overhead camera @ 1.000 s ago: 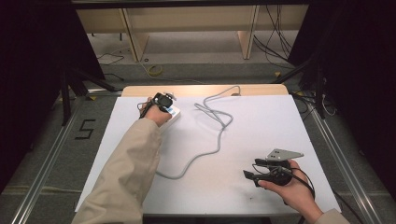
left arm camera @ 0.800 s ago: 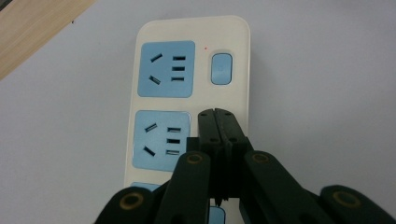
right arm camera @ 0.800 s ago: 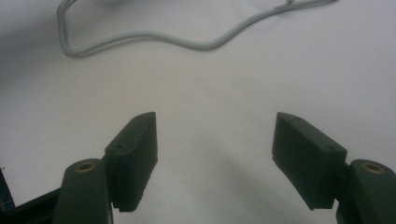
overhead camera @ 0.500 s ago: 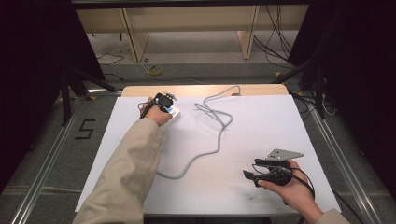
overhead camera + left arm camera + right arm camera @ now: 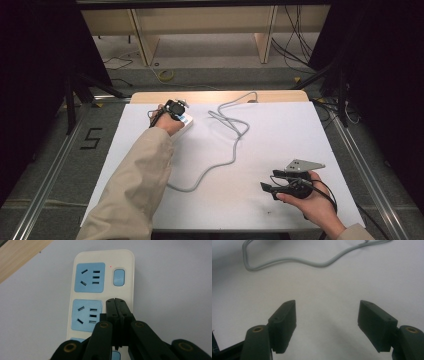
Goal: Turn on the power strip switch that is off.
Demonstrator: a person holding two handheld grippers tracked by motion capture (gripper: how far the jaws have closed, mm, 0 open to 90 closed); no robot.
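Left gripper view: your left gripper (image 5: 117, 305), jaws together, over strip (image 5: 100, 292), probably aiming at switch (image 5: 118, 277); right gripper (image 5: 327, 322) wide, idle above bench (image 5: 324, 282).

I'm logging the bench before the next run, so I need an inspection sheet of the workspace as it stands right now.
Surface: white table top, wooden strip along the far edge, one small dark speck near the front edge.
Job's things: cream power strip with blue sockets and a blue switch, small red light beside it.
Clutter: nothing seen.
Grippers: left tongs shut, tips together over the power strip; right tongs open, hovering over bare table.
Cables: grey cord snaking across the table from the far edge toward the person's sleeve.
Surroundings: wooden shelving behind, loose wires on the floor, the number 5 marked on the floor at left.
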